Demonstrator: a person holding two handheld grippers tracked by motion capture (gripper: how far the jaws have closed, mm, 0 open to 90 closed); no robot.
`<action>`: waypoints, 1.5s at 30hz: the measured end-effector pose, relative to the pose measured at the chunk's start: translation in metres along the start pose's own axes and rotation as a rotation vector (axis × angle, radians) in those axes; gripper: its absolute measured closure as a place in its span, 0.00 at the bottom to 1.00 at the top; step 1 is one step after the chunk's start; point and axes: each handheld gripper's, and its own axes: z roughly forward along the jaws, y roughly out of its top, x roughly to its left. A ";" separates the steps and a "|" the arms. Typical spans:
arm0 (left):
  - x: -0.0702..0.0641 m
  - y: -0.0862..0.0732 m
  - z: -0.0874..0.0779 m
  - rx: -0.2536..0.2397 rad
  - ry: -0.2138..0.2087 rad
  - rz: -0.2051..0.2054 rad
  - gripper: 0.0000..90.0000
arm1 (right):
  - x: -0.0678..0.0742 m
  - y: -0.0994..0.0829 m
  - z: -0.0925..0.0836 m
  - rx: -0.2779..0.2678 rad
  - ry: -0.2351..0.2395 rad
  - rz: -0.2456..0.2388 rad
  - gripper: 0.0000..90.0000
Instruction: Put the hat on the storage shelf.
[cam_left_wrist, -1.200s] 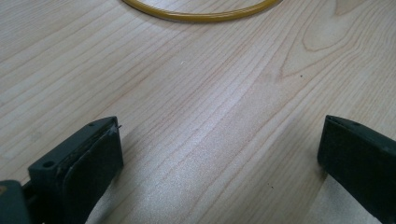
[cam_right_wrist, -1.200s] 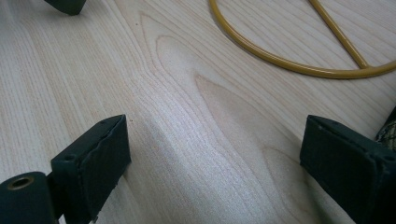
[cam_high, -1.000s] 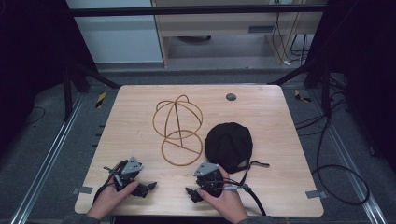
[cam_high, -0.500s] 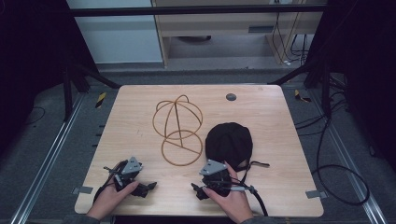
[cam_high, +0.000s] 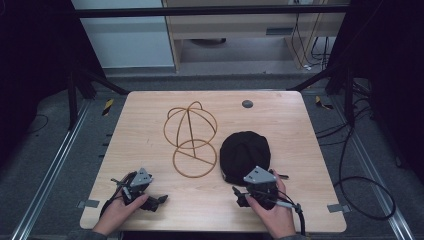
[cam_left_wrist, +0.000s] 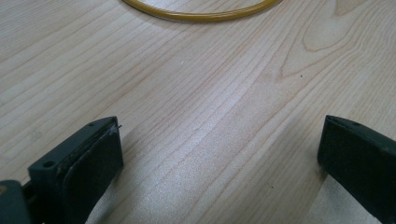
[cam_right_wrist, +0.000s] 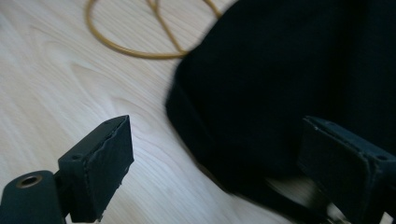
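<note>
Pale wooden table (cam_high: 150, 115): right gripper (cam_right_wrist: 219, 172), jaws wide and empty, lower right at black cap (cam_high: 245, 154); left gripper (cam_left_wrist: 219, 163) gapes empty, lower left, near wire stand (cam_high: 192, 140).

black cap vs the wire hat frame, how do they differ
The black cap is solid dark fabric; the wire hat frame is open yellowish wire that shows the table through it. The cap lies just ahead of the right gripper; the frame sits left of it. Both rest on the table.
</note>
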 end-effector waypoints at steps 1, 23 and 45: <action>0.000 0.000 0.000 0.001 0.000 0.001 0.00 | -0.007 -0.005 -0.004 0.009 -0.019 0.026 0.12; 0.000 0.000 0.000 0.001 0.003 -0.001 0.00 | -0.046 0.008 -0.023 0.198 -0.090 0.089 0.12; -0.001 0.000 0.000 -0.003 0.004 -0.007 0.00 | -0.093 0.110 -0.022 0.365 0.091 -0.050 0.23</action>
